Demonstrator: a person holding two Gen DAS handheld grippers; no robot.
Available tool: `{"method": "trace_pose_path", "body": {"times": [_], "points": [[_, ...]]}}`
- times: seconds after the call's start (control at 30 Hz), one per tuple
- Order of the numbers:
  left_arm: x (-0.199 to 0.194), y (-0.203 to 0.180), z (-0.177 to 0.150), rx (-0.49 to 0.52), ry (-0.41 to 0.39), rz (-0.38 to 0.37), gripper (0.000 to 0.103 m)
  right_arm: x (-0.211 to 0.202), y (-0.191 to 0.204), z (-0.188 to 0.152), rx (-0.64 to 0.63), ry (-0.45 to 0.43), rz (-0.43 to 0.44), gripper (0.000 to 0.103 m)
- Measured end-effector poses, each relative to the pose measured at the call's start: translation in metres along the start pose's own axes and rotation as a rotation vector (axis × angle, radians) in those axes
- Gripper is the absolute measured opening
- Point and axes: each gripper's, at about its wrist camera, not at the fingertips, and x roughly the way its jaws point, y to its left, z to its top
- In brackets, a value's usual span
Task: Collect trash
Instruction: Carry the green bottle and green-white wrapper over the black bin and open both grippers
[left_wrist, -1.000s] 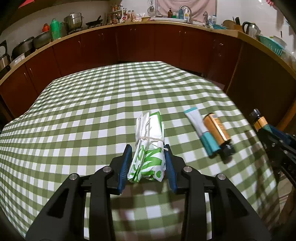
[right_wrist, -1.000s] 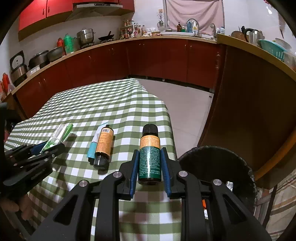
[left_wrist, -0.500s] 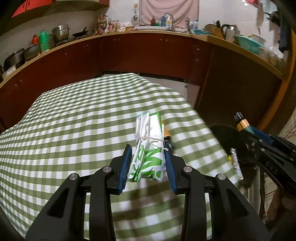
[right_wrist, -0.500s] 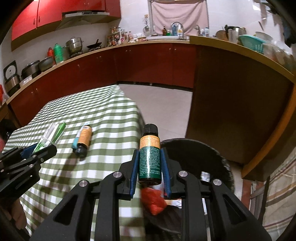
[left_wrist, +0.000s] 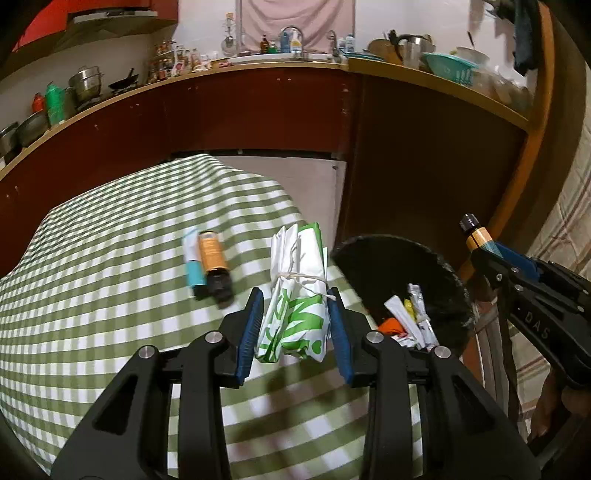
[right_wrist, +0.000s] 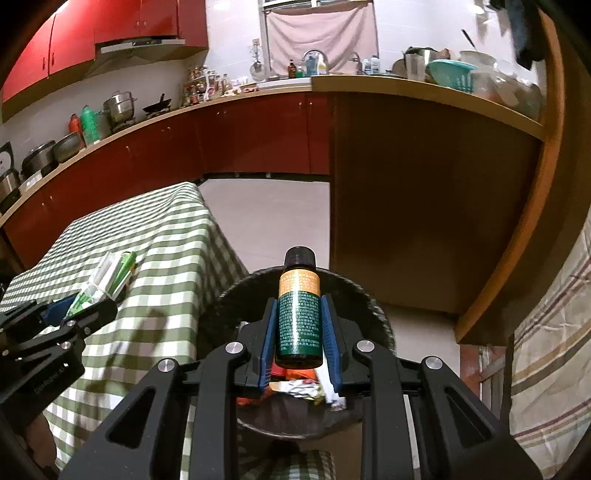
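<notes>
My left gripper (left_wrist: 295, 314) is shut on a white-and-green folded bag bundle (left_wrist: 297, 291) tied with string, held over the table's right edge. The right gripper (right_wrist: 298, 317) is shut on a dark green bottle (right_wrist: 298, 314) with an orange band and black cap, hanging above the black trash bin (right_wrist: 373, 306). From the left wrist view the bin (left_wrist: 373, 258) sits beside the table with wrappers (left_wrist: 410, 321) inside, and the right gripper (left_wrist: 491, 254) holds its bottle (left_wrist: 474, 232) past the bin's far rim. An orange bottle (left_wrist: 212, 256) and a teal tube (left_wrist: 192, 262) lie on the checked tablecloth (left_wrist: 92, 277).
Dark red kitchen cabinets (right_wrist: 258, 136) with a wooden counter curve around the room, with pots and bottles on top. A tall wooden counter panel (right_wrist: 424, 192) stands just behind the bin. Pale floor (right_wrist: 269, 218) lies between the table and the cabinets. A striped cloth (right_wrist: 554, 332) hangs at right.
Both grippers have swung right with their loads. The bin has come into the left wrist view, and the right gripper's bottle has moved from over the table edge to above the bin.
</notes>
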Motion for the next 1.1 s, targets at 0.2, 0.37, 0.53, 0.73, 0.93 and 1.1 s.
{"method": "trace_pose_path", "body": {"times": [0.2,0.37,0.53,0.73,0.93,1.1], "points": [[0.006,-0.024,0.001,0.032,0.002,-0.016,0.034,-0.002,-0.018,-0.004,0.026,-0.001,-0.016,0.024],[0.013,-0.038,0.001,0.051,0.006,-0.021,0.034,0.000,-0.029,-0.008,0.042,0.002,-0.019,0.024],[0.022,-0.049,0.001,0.067,0.015,-0.023,0.034,0.004,-0.034,-0.012,0.049,0.009,-0.012,0.024],[0.036,-0.057,0.004,0.070,0.025,-0.012,0.034,0.014,-0.035,-0.014,0.048,0.020,-0.011,0.024],[0.047,-0.059,0.006,0.069,0.039,-0.007,0.035,0.024,-0.035,-0.013,0.045,0.026,-0.011,0.024],[0.059,-0.064,0.009,0.075,0.051,-0.004,0.035,0.035,-0.035,-0.011,0.043,0.027,-0.012,0.024]]}}
